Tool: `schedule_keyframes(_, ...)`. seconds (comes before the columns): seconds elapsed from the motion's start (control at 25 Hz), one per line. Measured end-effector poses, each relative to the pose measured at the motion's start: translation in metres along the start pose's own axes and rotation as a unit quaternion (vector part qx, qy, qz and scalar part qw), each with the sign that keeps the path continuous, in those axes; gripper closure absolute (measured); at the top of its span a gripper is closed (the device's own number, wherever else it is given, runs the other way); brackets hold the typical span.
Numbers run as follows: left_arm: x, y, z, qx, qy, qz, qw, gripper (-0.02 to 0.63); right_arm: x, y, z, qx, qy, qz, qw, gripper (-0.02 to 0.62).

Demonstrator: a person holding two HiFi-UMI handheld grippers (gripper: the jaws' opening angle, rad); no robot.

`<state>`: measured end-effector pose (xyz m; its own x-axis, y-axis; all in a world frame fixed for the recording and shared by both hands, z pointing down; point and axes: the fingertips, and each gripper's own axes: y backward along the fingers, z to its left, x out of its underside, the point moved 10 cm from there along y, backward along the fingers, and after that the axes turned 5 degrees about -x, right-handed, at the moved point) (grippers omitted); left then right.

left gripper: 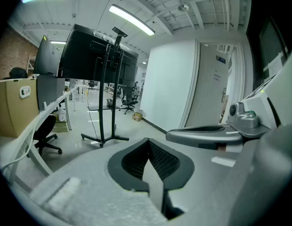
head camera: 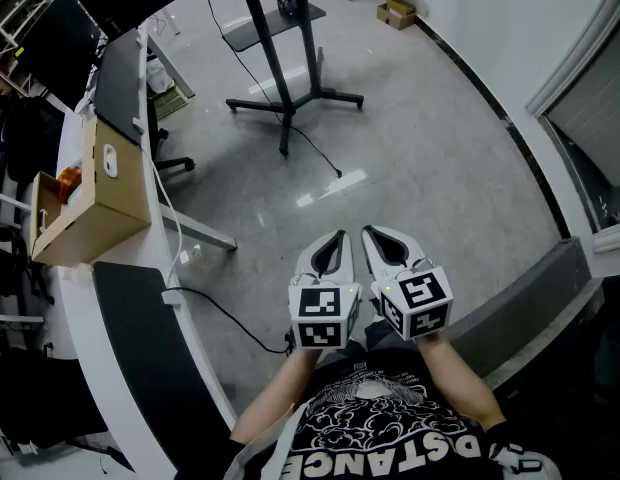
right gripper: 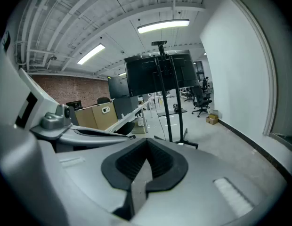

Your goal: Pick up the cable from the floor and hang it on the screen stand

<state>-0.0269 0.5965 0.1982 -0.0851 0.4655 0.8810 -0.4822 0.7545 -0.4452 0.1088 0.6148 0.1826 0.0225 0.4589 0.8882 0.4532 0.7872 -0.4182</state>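
Cable slack is the first worry: the thin black cable [head camera: 316, 154] lies flat on the glossy floor [head camera: 440, 168], its free end out in the open and its other end running back toward the base of the screen stand [head camera: 308, 58], well apart from both grippers. A line that thin and low gives the pads little to bite, so they could scrape the floor and skate over it, or pinch it only at the tips and let it drop on the lift. If the far end is tied in at the stand, a hard pull might draw it taut and tug the stand or a plug. A second dark cable [head camera: 225, 316] trails beside the desk [head camera: 202, 368], nearer the person, and could be taken for the wrong target. The left gripper [head camera: 335, 243] and right gripper [head camera: 378, 240] are held side by side close to the body, each with jaws pressed together on nothing, so reaching down without parting them would only nudge the cable along.
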Motion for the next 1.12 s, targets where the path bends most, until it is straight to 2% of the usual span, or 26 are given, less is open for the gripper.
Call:
schedule_keyframes(0.32, 0.004, 0.011, 0.019, 0.007, -0.005, 0.005, 1.0, 0.609, 0.001, -0.008, 0.019, 0.008, 0.001, -0.01, 1.0, 0.591)
schedule_keyframes(0.56, 0.003, 0.006, 0.026, 0.002, -0.009, 0.008, 0.9999, 0.609, 0.005, -0.016, 0.013, 0.001, -0.001, -0.002, 1.0, 0.591)
schedule_keyframes(0.8, 0.0, -0.019, 0.034, -0.005, -0.01, 0.017, 0.9998, 0.609, 0.008, -0.042, -0.006, -0.025, 0.014, -0.019, 0.999, 0.591)
schedule_keyframes(1.12, -0.024, -0.092, 0.039, -0.015, -0.015, 0.036, 0.9991, 0.609, -0.011, -0.097, -0.066, -0.049, 0.002, 0.002, 0.999, 0.591)
